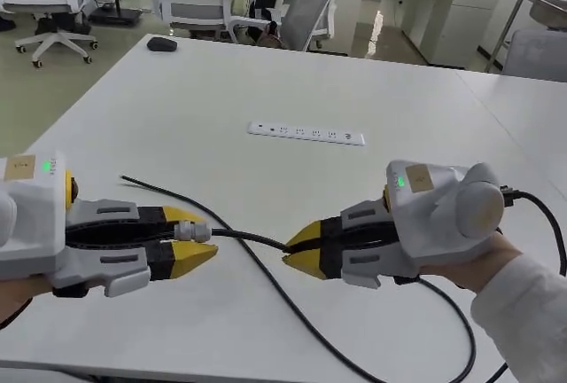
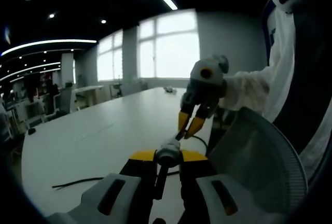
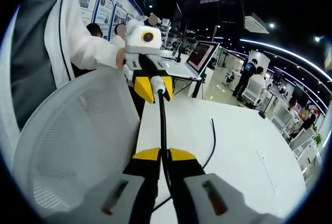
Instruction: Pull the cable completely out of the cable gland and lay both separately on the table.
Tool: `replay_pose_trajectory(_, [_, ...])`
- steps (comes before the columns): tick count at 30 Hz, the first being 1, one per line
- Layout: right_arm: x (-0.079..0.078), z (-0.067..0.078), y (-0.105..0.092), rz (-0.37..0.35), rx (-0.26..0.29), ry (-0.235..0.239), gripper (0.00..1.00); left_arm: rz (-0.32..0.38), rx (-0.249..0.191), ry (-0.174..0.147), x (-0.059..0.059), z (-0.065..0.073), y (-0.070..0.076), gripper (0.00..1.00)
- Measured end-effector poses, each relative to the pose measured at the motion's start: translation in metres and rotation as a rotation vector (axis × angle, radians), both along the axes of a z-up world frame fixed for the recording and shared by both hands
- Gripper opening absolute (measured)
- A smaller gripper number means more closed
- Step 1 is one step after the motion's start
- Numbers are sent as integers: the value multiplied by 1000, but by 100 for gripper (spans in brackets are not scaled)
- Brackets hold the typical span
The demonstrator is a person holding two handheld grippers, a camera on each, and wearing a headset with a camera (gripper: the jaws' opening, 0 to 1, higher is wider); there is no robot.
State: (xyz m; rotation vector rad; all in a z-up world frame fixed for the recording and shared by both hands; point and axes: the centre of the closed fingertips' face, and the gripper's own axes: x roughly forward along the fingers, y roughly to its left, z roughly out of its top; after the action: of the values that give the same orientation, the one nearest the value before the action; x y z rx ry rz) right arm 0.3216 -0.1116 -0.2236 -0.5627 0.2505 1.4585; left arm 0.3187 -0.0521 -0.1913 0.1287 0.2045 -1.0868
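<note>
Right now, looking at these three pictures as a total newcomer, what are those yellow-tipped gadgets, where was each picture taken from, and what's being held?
No robot here: a person holds a two-jaw gripper in each hand. The head view comes from a camera on the person's head, looking down at a white table. The other two views come from cameras riding on each gripper, looking along its jaws. The left gripper is shut on a small white cable gland, a fitting that a cable passes through. The right gripper is shut on the black cable coming out of it. Loose cable lies on the table, and farther back a white power strip.
</note>
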Motion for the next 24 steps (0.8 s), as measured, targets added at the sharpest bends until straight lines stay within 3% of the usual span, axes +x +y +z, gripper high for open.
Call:
replay_pose_trajectory(11, [-2,-9,8,14,-22,35,4,-19,-27,11,-3,5,-2,17])
replay_pose_trajectory(13, [-4,-8,13,18,-18,38,7,-24,-16,16,-4,3,-2,16])
replay_pose_trajectory(24, [-4,-1,43,53,4,11,17,-27,-21,27,-5,4,-2,16])
